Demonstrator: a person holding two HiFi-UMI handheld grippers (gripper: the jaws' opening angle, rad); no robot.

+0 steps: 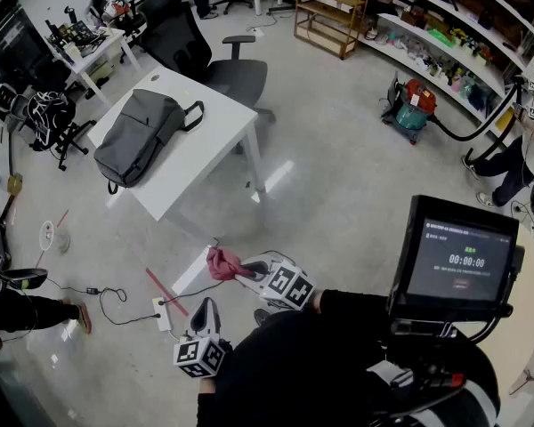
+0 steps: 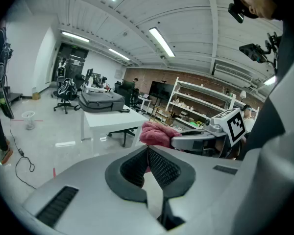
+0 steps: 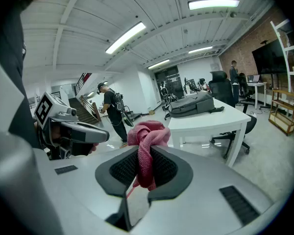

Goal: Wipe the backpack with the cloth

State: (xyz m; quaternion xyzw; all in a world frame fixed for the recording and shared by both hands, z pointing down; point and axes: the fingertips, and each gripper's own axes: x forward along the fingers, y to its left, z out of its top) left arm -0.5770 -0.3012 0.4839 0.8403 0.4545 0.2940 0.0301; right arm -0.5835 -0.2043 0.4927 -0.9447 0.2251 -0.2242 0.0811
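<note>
My right tongs (image 3: 146, 156) are clamped on the crumpled pink cloth (image 3: 148, 131). My left tongs (image 2: 147, 153) are pressed together with nothing between them. The grey fabric backpack (image 1: 138, 138) lies flat on the white rectangular table (image 1: 212, 145), well apart from both tongs.

Only the screen (image 1: 460, 261) bears legible print: green timer digits at its middle, seemingly 00:00:00 (smaller lines above and below them are too blurred).

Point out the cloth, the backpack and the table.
cloth (image 3: 146, 135), right gripper view, bunched pink top.
backpack (image 1: 135, 139), head view, middle of grey body.
table (image 1: 215, 139), head view, bare white top.
</note>
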